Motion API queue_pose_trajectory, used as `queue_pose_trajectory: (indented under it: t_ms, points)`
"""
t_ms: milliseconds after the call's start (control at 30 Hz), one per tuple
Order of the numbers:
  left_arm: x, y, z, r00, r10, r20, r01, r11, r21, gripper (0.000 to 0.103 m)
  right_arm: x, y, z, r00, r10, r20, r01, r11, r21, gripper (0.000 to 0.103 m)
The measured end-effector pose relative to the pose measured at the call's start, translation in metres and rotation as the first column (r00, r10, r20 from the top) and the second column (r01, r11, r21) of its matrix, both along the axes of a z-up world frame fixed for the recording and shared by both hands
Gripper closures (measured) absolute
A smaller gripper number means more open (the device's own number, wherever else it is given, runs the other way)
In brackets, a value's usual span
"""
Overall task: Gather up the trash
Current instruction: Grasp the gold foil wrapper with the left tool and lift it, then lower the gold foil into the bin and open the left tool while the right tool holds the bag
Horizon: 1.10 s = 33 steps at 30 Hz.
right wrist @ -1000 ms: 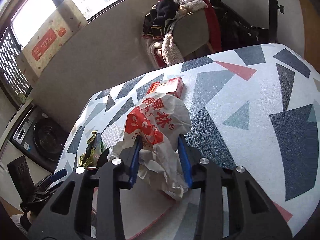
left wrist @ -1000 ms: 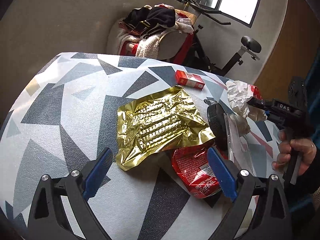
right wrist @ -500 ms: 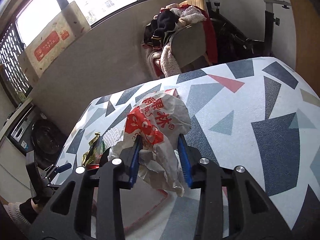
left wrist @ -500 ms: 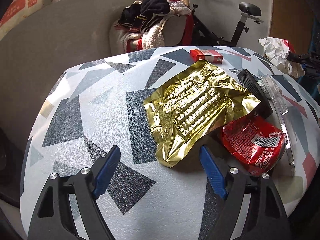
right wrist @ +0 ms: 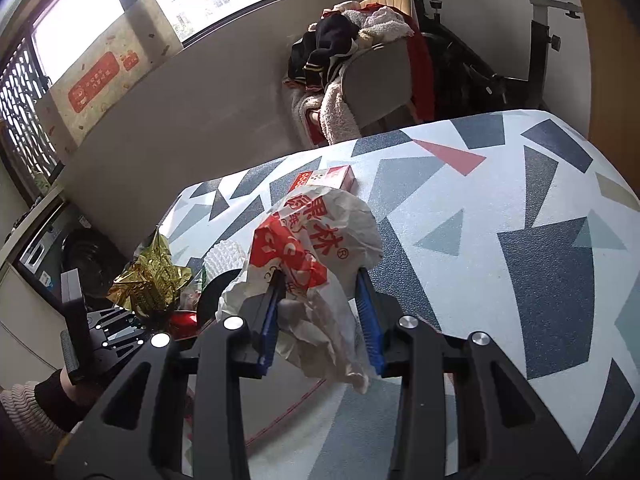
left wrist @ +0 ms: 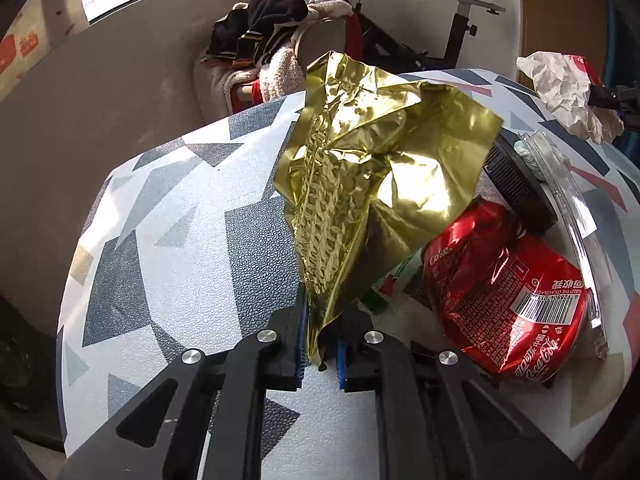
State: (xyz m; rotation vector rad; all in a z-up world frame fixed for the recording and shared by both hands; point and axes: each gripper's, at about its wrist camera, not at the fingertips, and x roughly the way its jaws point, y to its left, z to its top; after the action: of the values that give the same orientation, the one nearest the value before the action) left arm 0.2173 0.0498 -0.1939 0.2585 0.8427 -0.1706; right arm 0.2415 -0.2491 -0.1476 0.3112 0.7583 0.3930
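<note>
My left gripper (left wrist: 322,332) is shut on the lower corner of a crumpled gold foil wrapper (left wrist: 372,172), which now stands up off the patterned table (left wrist: 168,240). To its right lies a crushed red cola can (left wrist: 508,296). My right gripper (right wrist: 320,312) is shut on a crumpled white and red paper wrapper (right wrist: 316,248), held above the table (right wrist: 520,220). That paper wrapper (left wrist: 560,88) shows at the upper right of the left wrist view. The gold foil (right wrist: 154,280) and the left gripper's body show at the left of the right wrist view.
A black round lid with a clear plastic container (left wrist: 560,184) lies behind the can. A red cigarette box (right wrist: 328,178) sits near the table's far edge. Beyond the table stand a chair piled with clothes (right wrist: 352,60) and an exercise bike (right wrist: 540,40).
My left gripper closed on the gold foil's near corner, and the foil rose from flat to upright. The right gripper kept hold of the paper wrapper and barely shifted.
</note>
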Motion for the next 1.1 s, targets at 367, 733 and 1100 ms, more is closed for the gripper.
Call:
queue_pose_trajectory:
  t_ms: [367,733,1100]
  points:
    - [-0.001,0.047,0.053,0.989,0.15,0.003,-0.143,0.949,-0.281,0.094,-0.033,0.009,0.013,1.0,-0.014,0.023,0.015,0.999,-0.029,0.065]
    - [-0.051,0.042,0.096,0.992,0.126,0.013,-0.108,0.897,-0.429,0.094,-0.083,0.017,0.029,0.998,0.005,0.07,0.001,0.997,-0.081,0.065]
    - [-0.116,0.011,0.107,0.999,0.028,0.021,-0.014,0.87,-0.493,0.094,-0.13,0.019,0.032,0.996,0.004,0.093,0.006,0.995,-0.102,0.065]
